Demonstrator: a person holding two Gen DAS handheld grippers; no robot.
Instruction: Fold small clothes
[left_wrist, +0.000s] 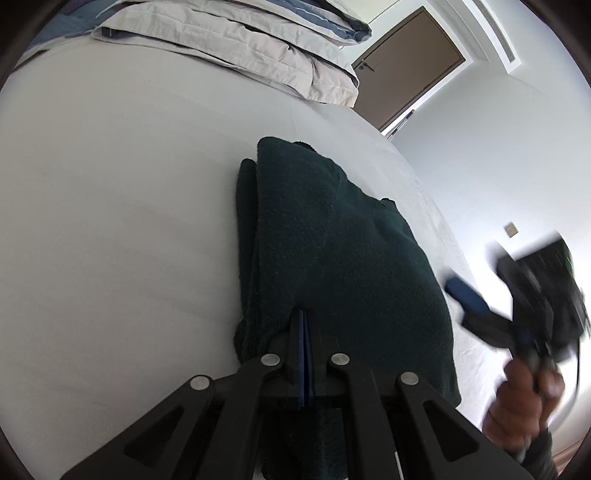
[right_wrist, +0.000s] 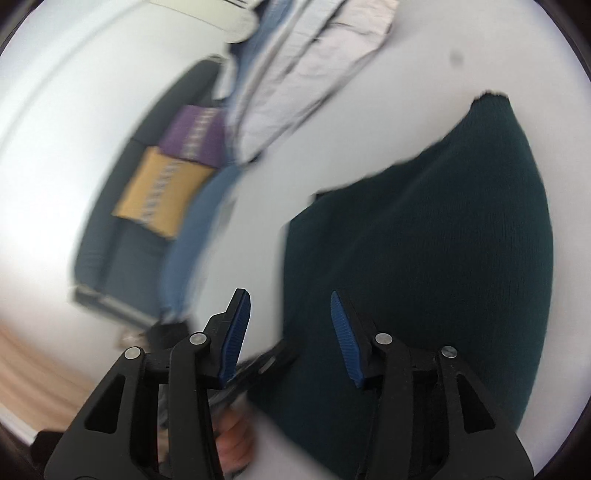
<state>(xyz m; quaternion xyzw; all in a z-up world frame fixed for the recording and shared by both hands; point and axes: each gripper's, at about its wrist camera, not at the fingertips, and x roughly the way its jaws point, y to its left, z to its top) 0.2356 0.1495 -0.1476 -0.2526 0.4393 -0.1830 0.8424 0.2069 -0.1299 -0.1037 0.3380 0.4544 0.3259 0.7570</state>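
A dark green knitted garment (left_wrist: 343, 258) lies folded on a pale bed (left_wrist: 110, 221), just ahead of the left gripper (left_wrist: 303, 325), whose fingers are pressed together on nothing; the right gripper (right_wrist: 290, 332), half-open and empty, hovers above the garment's edge; best to lower it squarely before pinching.

surface: bed (left_wrist: 110, 184) with pale grey sheet | on it, near right edge: folded dark green garment (left_wrist: 332, 240) lying flat | at far end: stacked grey and blue bedding (left_wrist: 229, 40) resting on the sheet, well apart from the garment
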